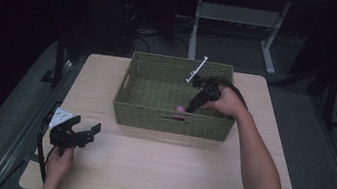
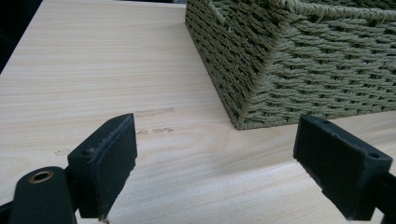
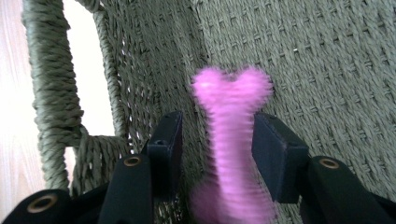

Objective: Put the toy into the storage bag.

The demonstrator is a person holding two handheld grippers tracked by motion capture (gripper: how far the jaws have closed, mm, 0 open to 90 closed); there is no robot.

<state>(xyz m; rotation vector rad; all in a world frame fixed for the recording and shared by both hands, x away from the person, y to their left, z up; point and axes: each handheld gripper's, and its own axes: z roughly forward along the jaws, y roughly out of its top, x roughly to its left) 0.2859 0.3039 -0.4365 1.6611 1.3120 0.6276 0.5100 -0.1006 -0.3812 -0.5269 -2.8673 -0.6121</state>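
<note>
A: While the right gripper (image 3: 212, 140) sits inside the green woven basket (image 1: 130, 86), its jaws stand a little apart with the pink bone-shaped toy (image 3: 232, 149) between them. A gap shows on the left pad; the right pad looks touching or nearly so. I call it let go, jaws parted, nothing clamped.

B: Where's the toy exactly?

A: Low in the basket, near the front wall by the handle slot (image 3: 88, 70), as a pink speck in the high view (image 1: 181, 109). To do this drop well, I'd open wider before pulling back so neither pad drags the toy, then lift straight up, clear of the rim.

B: Left side?

A: Left gripper (image 2: 215, 154) hovers wide open and empty over the table (image 2: 93, 70), near the basket's front corner. Fine to leave it parked.

B: Anything unclear?

A: Plenty. Toy is motion-blurred in the right gripper view, its lower end cut off at the frame bottom, so I can't tell if it rests on the basket floor or is mid-fall. In the high view the hand and gripper cover most of it. Basket floor behind the front wall is hidden too.
</note>
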